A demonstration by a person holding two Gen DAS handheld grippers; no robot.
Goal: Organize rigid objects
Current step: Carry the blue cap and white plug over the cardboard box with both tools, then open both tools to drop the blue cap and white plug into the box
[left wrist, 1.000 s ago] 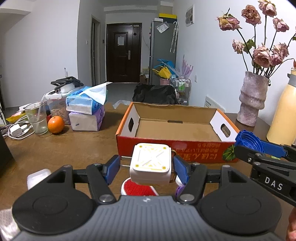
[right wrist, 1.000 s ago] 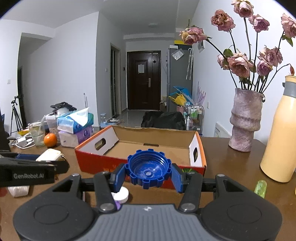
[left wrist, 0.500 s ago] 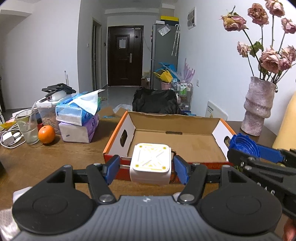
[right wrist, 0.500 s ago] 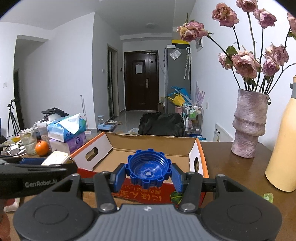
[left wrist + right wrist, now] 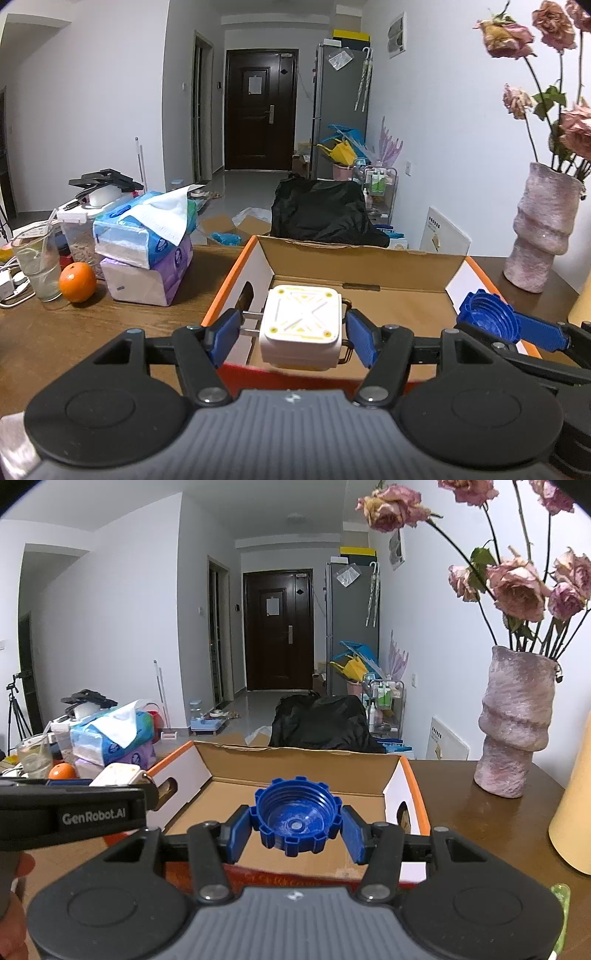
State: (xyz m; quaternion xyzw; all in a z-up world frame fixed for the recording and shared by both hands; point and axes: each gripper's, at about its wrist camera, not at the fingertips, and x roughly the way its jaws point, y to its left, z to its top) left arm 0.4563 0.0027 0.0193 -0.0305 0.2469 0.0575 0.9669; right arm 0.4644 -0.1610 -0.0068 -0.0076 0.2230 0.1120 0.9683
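My left gripper (image 5: 293,338) is shut on a white square plug adapter (image 5: 300,326) with yellow lines, held over the near left part of the open cardboard box (image 5: 354,254). My right gripper (image 5: 295,830) is shut on a blue ribbed bottle cap (image 5: 295,821), held over the near wall of the same box (image 5: 295,753). The cap also shows at the right in the left wrist view (image 5: 487,319). The adapter shows at the left in the right wrist view (image 5: 118,775). The box floor I can see holds nothing.
Stacked tissue packs (image 5: 147,254), an orange (image 5: 77,282) and a glass (image 5: 35,266) stand left of the box. A pink vase of dried roses (image 5: 517,727) and a cream bottle (image 5: 576,812) stand to its right. A small green object (image 5: 559,915) lies near the right gripper.
Both grippers have risen and moved forward with their objects, from in front of the box to over its near wall. Neither grip has changed.
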